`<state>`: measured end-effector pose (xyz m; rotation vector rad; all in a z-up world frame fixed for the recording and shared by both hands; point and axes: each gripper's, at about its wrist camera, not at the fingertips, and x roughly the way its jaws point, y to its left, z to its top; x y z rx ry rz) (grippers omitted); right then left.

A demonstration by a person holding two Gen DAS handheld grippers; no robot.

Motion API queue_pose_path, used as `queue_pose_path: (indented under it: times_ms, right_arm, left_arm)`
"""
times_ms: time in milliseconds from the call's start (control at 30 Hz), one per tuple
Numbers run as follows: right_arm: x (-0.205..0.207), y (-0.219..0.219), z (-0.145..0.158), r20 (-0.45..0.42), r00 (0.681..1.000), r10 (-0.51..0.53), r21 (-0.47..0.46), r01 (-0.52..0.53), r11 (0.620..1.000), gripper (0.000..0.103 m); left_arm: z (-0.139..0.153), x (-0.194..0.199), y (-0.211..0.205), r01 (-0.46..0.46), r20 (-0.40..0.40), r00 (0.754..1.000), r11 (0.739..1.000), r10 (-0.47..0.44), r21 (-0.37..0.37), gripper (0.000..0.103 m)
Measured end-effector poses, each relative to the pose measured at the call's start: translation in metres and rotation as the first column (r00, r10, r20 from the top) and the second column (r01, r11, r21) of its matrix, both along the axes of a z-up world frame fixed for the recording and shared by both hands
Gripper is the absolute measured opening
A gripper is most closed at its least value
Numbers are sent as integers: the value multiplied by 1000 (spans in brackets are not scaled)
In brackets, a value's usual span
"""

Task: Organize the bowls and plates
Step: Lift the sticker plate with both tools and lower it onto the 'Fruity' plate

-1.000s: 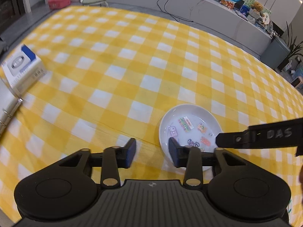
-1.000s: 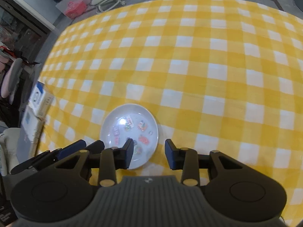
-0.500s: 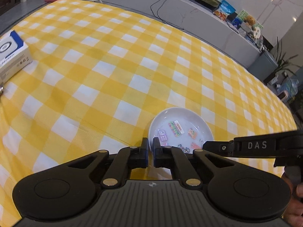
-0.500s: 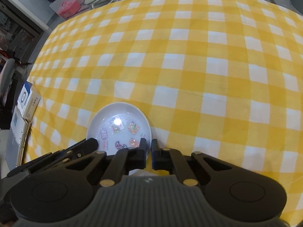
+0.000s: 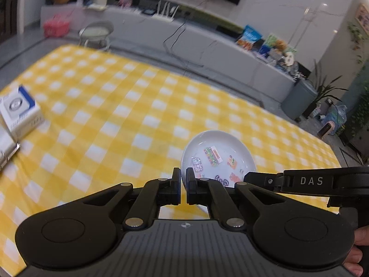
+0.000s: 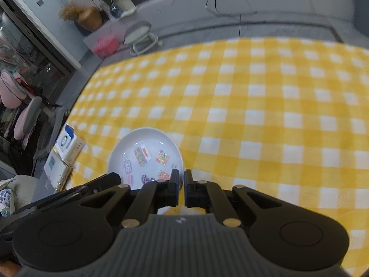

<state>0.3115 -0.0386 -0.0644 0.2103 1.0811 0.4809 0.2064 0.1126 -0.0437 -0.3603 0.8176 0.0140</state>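
The left gripper (image 5: 183,185) is pinched onto the near left rim of a white plate (image 5: 219,149); its two black fingers stand almost together, with the thin edge of the plate caught between them. The right gripper (image 6: 181,188) does the same on the opposite side — its fingers are nearly together over the plate's (image 6: 147,143) right-hand rim, a sliver of white showing in the gap. In the left wrist view the right gripper's arm, printed with the letters DAS, reaches in from the right and ends at the plate's edge, and part of a bare hand shows at the lower right corner.

The plate is shallow and round, its inside decorated with small colourful stickers (image 5: 213,155) — some orange, some green and red. It appears tipped up toward the cameras, though whether its far edge touches the cloth cannot be told.

Beneath it spreads a yellow and white checked tablecloth (image 6: 265,106). At the cloth's left edge lies a white box with a blue corner (image 5: 19,109), and just beside it a ring binder (image 6: 58,173). Beyond the table runs a long grey bench (image 5: 207,43) carrying snack packets; a pink basket (image 6: 105,46) and a small round stool (image 6: 139,35) stand on the floor
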Motion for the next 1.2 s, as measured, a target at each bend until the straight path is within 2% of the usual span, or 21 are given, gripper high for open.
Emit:
queue_pose_path:
  times_ms: [233, 500, 733, 800, 900, 1033, 1200]
  right_arm:
    - [-35, -42, 42, 106, 992, -63, -3, 64, 998, 1]
    - [-83, -104, 65, 128, 981, -149, 42, 145, 989, 1]
    - [-123, -155, 57, 94, 970, -224, 79, 217, 973, 2]
    - [-133, -169, 50, 77, 964, -255, 92, 248, 964, 2]
    - [-144, -192, 35, 28, 945, -325, 136, 318, 938, 2]
    - [-151, -208, 22, -40, 952, -303, 170, 305, 937, 2]
    - [-152, -220, 2, -121, 952, -282, 192, 302, 934, 3]
  left_arm:
    - [26, -18, -39, 89, 90, 992, 995, -92, 35, 5]
    - [47, -42, -84, 210, 133, 967, 975, -219, 77, 5]
    - [41, -43, -124, 362, 60, 927, 925, -370, 112, 6]
    - [35, -39, -139, 400, 13, 915, 909, -404, 117, 6]
    - [27, -35, -155, 442, -72, 897, 893, -437, 84, 7]
    - [24, -44, -173, 433, -154, 896, 895, -416, 102, 7]
    - [19, -61, -187, 368, -216, 915, 924, -341, 100, 8]
